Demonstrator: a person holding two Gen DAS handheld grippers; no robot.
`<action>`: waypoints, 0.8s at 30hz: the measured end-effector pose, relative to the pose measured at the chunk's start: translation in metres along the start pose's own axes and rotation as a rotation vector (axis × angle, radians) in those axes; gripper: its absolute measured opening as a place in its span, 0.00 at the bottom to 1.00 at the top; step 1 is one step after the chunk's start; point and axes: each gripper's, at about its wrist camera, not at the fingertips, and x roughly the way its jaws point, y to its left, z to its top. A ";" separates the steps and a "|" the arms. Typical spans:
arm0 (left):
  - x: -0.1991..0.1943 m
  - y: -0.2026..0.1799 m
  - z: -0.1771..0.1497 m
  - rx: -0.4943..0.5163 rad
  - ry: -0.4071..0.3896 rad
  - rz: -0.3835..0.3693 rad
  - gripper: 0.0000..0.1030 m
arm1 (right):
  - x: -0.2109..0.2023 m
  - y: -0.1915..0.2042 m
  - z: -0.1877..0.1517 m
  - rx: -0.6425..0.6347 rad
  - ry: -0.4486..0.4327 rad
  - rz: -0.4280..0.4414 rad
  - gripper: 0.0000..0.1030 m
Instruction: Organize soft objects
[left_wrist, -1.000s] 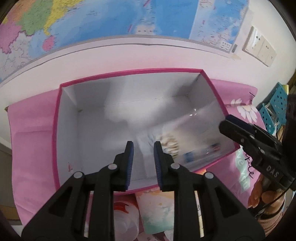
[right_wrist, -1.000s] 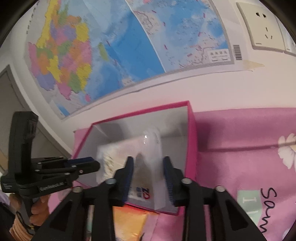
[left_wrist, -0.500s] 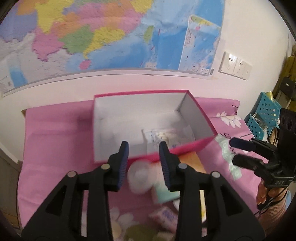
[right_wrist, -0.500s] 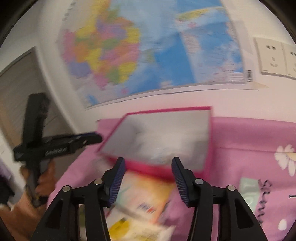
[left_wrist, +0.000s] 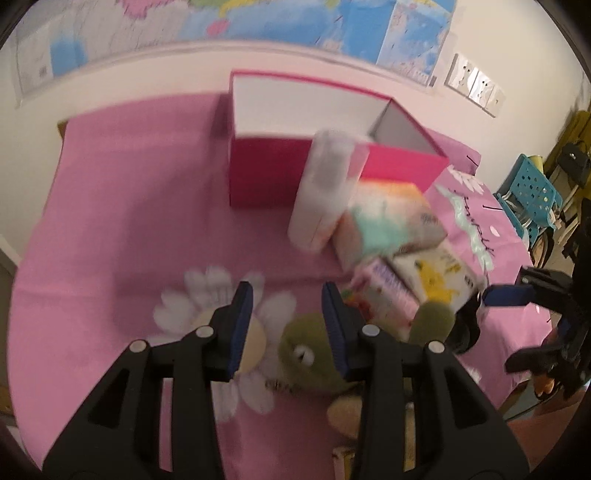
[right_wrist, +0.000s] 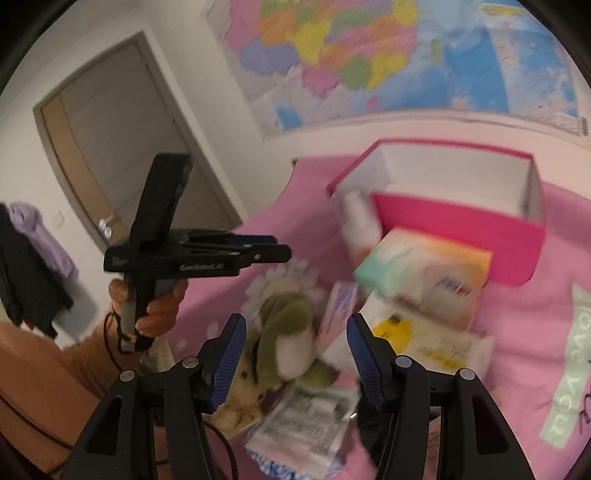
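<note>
A pink open-topped box (left_wrist: 332, 173) (right_wrist: 461, 229) stands on the pink cloth by the wall. In front of it lies a pile: a white roll pack (left_wrist: 321, 192) (right_wrist: 360, 229), an orange-and-teal tissue pack (left_wrist: 391, 221) (right_wrist: 424, 273), a yellow-printed white pack (left_wrist: 436, 280) (right_wrist: 424, 339), a small pink pack (left_wrist: 388, 299) and a green plush toy (left_wrist: 306, 354) (right_wrist: 284, 325). My left gripper (left_wrist: 286, 306) (right_wrist: 284, 253) hovers over the plush, its jaws opening on nothing. My right gripper (right_wrist: 295, 332) (left_wrist: 509, 295) is also opening, with the plush beyond its fingers, untouched.
A printed clear packet (right_wrist: 306, 424) lies nearest the right gripper. A blue perforated basket (left_wrist: 532, 192) stands off the table's right end. Wall sockets (left_wrist: 476, 88) and a map hang behind the box. A door (right_wrist: 122, 147) and hanging clothes (right_wrist: 37, 258) are at left.
Both grippers were over the box, narrowly set around a clear packet. They have drawn back to the pile in front of the box, with wider jaws and nothing between them.
</note>
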 end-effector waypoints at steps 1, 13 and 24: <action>0.001 0.002 -0.004 -0.008 0.003 -0.008 0.40 | 0.004 0.003 -0.004 0.003 0.014 0.007 0.56; 0.005 0.022 -0.031 -0.090 0.019 -0.103 0.40 | 0.049 0.008 -0.037 0.105 0.112 -0.019 0.56; 0.002 0.022 -0.033 -0.072 0.018 -0.143 0.40 | 0.058 0.014 -0.036 0.084 0.067 -0.082 0.42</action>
